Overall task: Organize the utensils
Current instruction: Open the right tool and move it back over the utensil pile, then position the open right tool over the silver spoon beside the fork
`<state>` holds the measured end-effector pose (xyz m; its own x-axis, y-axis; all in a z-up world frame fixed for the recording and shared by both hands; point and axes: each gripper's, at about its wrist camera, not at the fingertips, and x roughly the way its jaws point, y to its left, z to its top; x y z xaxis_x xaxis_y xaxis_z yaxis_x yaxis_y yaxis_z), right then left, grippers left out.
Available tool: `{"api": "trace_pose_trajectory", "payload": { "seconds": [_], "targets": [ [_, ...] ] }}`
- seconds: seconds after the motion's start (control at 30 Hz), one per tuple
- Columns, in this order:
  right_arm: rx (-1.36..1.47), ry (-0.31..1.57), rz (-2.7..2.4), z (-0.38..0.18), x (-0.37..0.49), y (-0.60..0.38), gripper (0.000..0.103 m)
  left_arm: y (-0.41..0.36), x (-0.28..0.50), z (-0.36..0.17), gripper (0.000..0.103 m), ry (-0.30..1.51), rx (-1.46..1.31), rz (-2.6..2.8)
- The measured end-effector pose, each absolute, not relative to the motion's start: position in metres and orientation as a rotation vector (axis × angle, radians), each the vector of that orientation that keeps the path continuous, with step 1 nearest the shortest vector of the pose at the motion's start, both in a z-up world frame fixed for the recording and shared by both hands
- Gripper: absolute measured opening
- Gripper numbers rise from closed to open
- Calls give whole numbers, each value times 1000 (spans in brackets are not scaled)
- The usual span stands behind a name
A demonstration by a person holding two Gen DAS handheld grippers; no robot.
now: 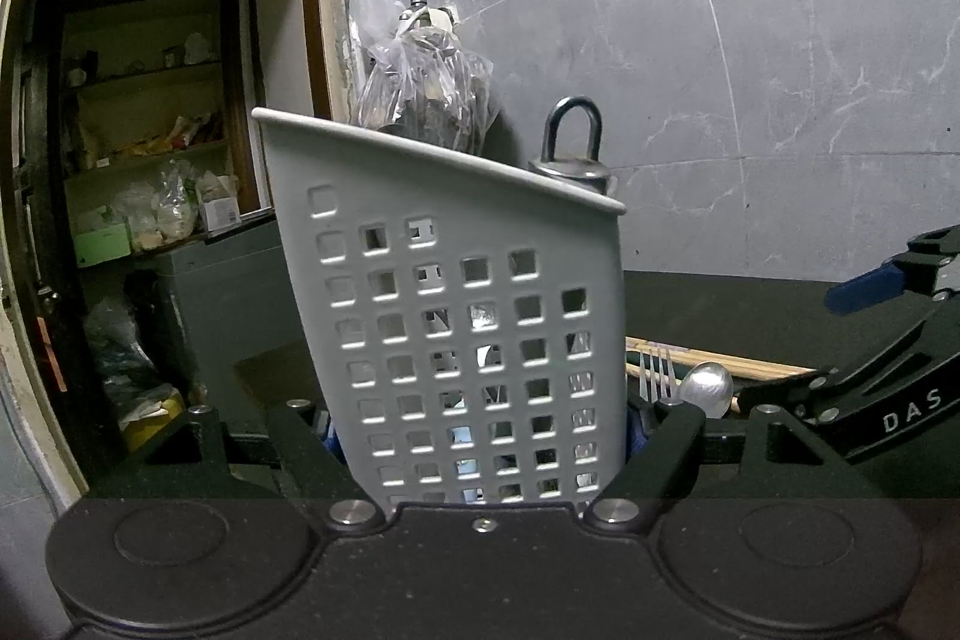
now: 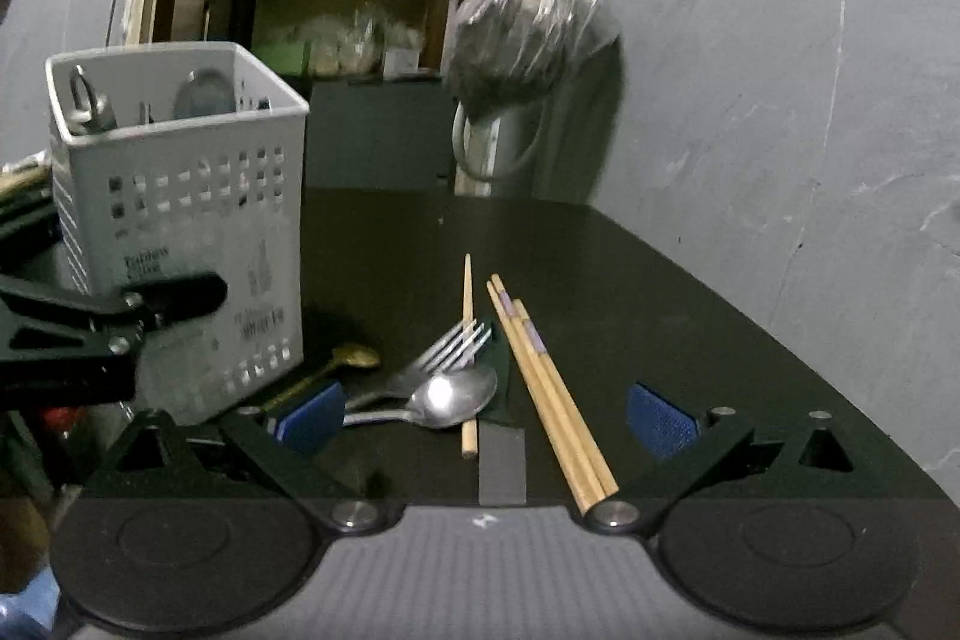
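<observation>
- Between the right gripper's blue pads, which stood wide apart with nothing pressed between them, lay the loose utensils on the dark counter: a silver spoon nearest, bowl up, its handle running off toward the left pad.
- Just past the spoon lay a fork, tines pointing away and to the right, touching or overlapping the spoon.
- Right of both ran a bundle of about 3 wooden chopsticks, long axis going from near the right-hand jaw linkage away and to the left; 1 single chopstick lay almost straight ahead through the fork's tines.
- Left of the pile sat a brass-coloured spoon, close to the caddy's foot.
- Farther left, the grey perforated caddy stood clamped in the left gripper, already holding several utensils.
- By my judgement, the right hand was much the nearer to the loose pieces, so the pick fell to it.
</observation>
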<state>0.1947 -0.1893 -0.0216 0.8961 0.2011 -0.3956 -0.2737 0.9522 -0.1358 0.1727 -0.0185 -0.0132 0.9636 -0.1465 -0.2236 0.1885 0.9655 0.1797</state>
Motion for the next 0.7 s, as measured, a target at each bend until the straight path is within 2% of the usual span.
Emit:
{"api": "trace_pose_trajectory", "payload": {
  "seconds": [0.33,0.7],
  "targets": [
    [-187,518,299,-29,218,-189,103,-19,172,-13,79,213,204,-171],
    [-338,492,345,-33,240,-153,103,-19,172,-13,79,212,204,-171]
  ]
}}
